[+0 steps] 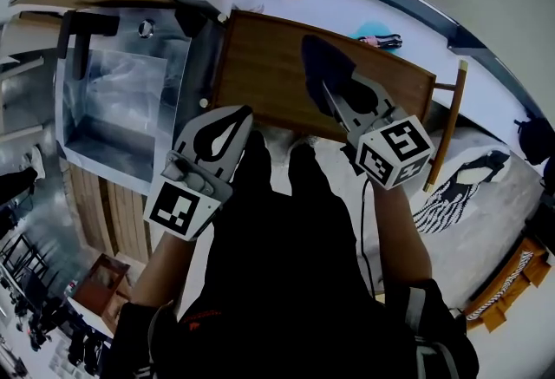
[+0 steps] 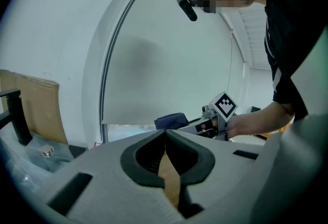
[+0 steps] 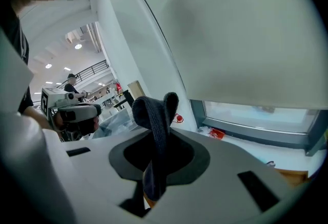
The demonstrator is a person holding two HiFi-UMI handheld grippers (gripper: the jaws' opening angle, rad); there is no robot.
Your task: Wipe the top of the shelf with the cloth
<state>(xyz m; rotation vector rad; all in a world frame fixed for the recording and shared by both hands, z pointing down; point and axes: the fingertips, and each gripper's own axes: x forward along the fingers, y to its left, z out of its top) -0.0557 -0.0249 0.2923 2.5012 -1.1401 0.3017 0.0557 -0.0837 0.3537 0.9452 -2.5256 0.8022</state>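
Jaws of the right gripper (image 3: 155, 138) pinch the dark cloth (image 3: 154, 110), bunched upright between them; the left gripper (image 2: 165, 138) has its jaws together on nothing. Only the head view shows the cloth over the wooden shelf (image 1: 260, 65) top

Head view: from above, facing steeply down past legs (image 1: 286, 221) onto shelf top (image 1: 260, 65), mid-range, both grippers in frame.
Left gripper view: camera on left gripper (image 1: 243, 115), close behind jaws, facing along them, tilted up at blind (image 2: 169, 64).
Right gripper view: same mount on right gripper (image 1: 329, 91), facing window (image 3: 256, 113).
Overlap: each gripper view catches other gripper. All three see cloth (image 1: 323, 61). Shelf wood shows through jaw gap in left gripper view.
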